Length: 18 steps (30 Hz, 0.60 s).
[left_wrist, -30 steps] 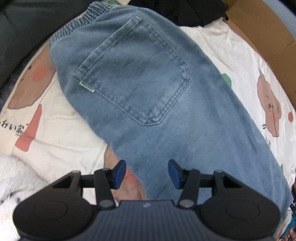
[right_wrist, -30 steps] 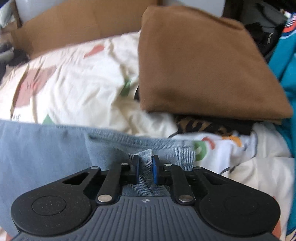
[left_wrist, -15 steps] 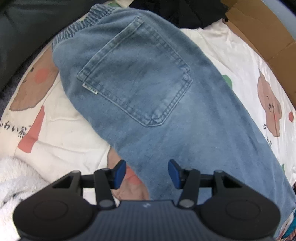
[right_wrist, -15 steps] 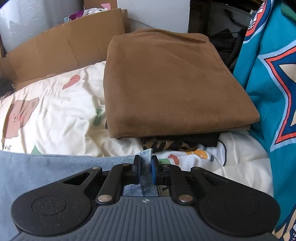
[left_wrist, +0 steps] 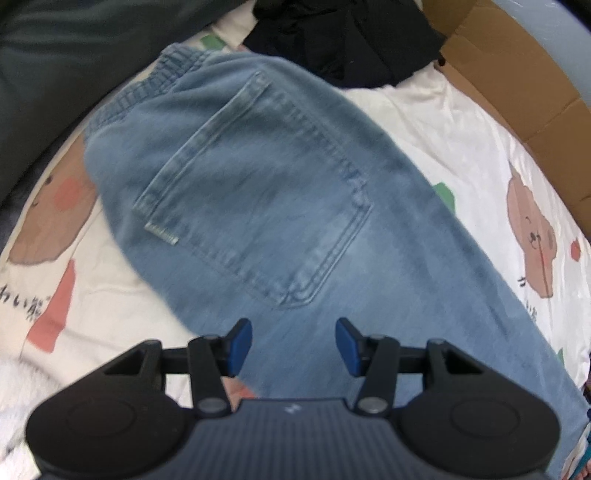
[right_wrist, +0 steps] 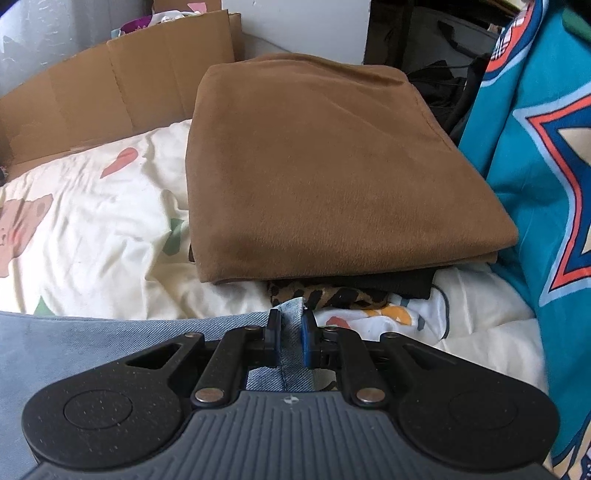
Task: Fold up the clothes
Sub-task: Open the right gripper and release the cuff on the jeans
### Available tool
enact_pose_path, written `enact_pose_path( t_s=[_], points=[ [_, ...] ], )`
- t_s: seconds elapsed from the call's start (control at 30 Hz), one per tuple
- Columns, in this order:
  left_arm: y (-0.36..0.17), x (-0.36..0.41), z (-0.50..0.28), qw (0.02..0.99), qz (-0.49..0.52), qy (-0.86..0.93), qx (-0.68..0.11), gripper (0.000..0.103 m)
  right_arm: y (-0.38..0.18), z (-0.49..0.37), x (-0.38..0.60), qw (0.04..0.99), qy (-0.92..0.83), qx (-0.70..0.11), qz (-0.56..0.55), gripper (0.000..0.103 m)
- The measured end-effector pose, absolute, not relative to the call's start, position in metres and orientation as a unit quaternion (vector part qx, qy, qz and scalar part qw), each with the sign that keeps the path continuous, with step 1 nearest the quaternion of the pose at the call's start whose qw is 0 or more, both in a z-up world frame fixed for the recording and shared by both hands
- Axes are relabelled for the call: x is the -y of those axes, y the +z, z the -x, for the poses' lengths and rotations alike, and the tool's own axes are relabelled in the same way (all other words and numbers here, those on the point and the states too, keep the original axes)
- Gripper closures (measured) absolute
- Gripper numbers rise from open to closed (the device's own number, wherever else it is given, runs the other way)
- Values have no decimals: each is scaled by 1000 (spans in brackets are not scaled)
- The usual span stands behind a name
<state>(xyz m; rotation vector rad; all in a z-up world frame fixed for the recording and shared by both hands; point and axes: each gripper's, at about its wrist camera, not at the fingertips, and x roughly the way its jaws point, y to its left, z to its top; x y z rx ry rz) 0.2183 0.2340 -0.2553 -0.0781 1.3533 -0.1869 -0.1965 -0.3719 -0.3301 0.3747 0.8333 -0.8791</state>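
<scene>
A flattened brown cardboard box (right_wrist: 122,88) stands along the far edge of the bed; whether anything sits in it cannot be told, though some colourful bits (right_wrist: 162,18) show just behind its top edge.

The faded light-blue denim jeans (left_wrist: 295,206) lie spread on the cream bed sheet printed with pink bears and red and green shapes (left_wrist: 461,147), back side up, with the stitched back pocket (left_wrist: 255,192) facing the camera and the elastic waistband (left_wrist: 147,92) toward the far left. The left gripper (left_wrist: 293,345) hangs over the leg of the jeans below the pocket, its blue-padded jaws spread wide with nothing between them. The right gripper (right_wrist: 290,341) is clamped on a hem edge of the jeans (right_wrist: 55,347), a fold of denim pinched upright between its narrow jaws.

Just beyond the right gripper, a folded tan-brown soft garment (right_wrist: 332,166) lies on top of a stack, over a folded black piece (right_wrist: 399,282) and a leopard-print cloth (right_wrist: 328,295), all resting on the sheet. A teal fabric with an orange-and-blue star pattern (right_wrist: 535,166) hangs at the right. In the left view, a pile of black clothing (left_wrist: 343,37) lies past the waistband, a dark grey-green cushion (left_wrist: 74,55) fills the upper left, and white fluffy fabric (left_wrist: 14,398) shows at the lower left.
</scene>
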Motion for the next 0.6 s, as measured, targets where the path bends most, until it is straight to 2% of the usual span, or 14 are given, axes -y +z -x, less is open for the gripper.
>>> enact_pose_path(
  t_s=[0.17, 0.33, 0.4, 0.6],
  points=[
    [-262, -209, -234, 778, 16, -117, -618, 50, -337, 189, 374, 790, -421, -408, -176, 94],
    [-271, -180, -251, 781, -14, -157, -604, 50, -345, 182, 376, 774, -432, -428, -178, 87],
    [-275, -169, -257, 783, -26, -171, -597, 50, -337, 181, 374, 779, -423, -428, -175, 84],
    [-284, -137, -263, 785, -61, -212, -579, 50, -308, 180, 363, 798, -398, -419, -170, 83]
  ],
)
